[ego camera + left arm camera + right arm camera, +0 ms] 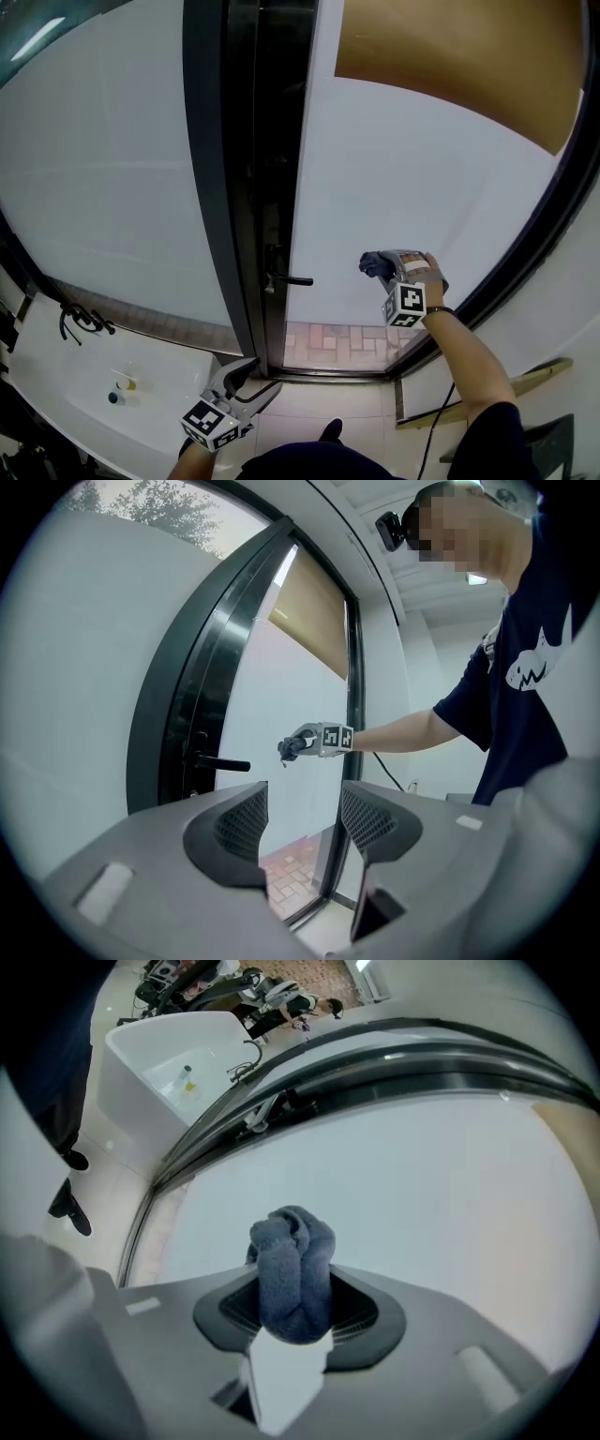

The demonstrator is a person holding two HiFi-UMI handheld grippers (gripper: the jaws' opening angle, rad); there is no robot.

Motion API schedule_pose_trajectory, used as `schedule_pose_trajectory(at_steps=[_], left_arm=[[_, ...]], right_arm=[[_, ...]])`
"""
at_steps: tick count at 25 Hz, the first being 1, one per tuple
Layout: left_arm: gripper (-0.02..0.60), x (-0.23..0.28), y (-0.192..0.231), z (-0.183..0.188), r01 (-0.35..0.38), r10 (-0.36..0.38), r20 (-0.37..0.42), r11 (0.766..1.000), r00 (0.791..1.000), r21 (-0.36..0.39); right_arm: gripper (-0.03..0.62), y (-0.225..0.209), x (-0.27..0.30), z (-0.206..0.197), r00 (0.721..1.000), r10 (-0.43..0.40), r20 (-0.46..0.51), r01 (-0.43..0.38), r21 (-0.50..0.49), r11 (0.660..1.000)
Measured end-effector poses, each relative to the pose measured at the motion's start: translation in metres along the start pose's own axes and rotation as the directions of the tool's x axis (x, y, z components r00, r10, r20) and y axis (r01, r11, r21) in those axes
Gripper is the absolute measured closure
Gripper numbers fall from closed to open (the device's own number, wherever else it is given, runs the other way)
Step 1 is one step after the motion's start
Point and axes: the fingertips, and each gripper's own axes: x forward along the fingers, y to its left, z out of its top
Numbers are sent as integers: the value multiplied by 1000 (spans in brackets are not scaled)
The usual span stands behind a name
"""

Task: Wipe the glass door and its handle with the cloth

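My right tongs (298,1309) are clamped on the bunched grey cloth (295,1255), which I hold up close to the glass door (403,187), to the right of its black handle (292,279). My left tongs (305,822) hang low near the door's foot, jaws apart with nothing between them.

White washbasin counter (66,389) at the lower left of the head view, with a black tap (80,321) at its far edge and two small containers (122,389) on its flat top. A tan roller blind (450,66) fills the upper right. Red and pale brick paving (328,342) shows low in the middle. A black cable (436,422) trails over white floor tiles (366,408), near a pale wooden strip (525,382).
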Motion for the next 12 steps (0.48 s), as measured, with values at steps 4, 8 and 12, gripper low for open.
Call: schedule_pose_trajectory(at_steps=[4, 8, 12], left_arm=[[341, 2, 0, -2, 6, -6, -1, 1000, 1000, 0], [341, 2, -1, -2, 10, -10, 1, 1000, 1000, 0], [341, -2, 0, 1, -1, 1, -6, 1000, 1000, -2]], right_arm=[[437, 0, -10, -38, 998, 0, -65, 3, 49, 999], [438, -5, -19, -43, 997, -9, -71, 17, 119, 993], [439, -29, -33, 10, 996, -26, 80, -1, 317, 949]])
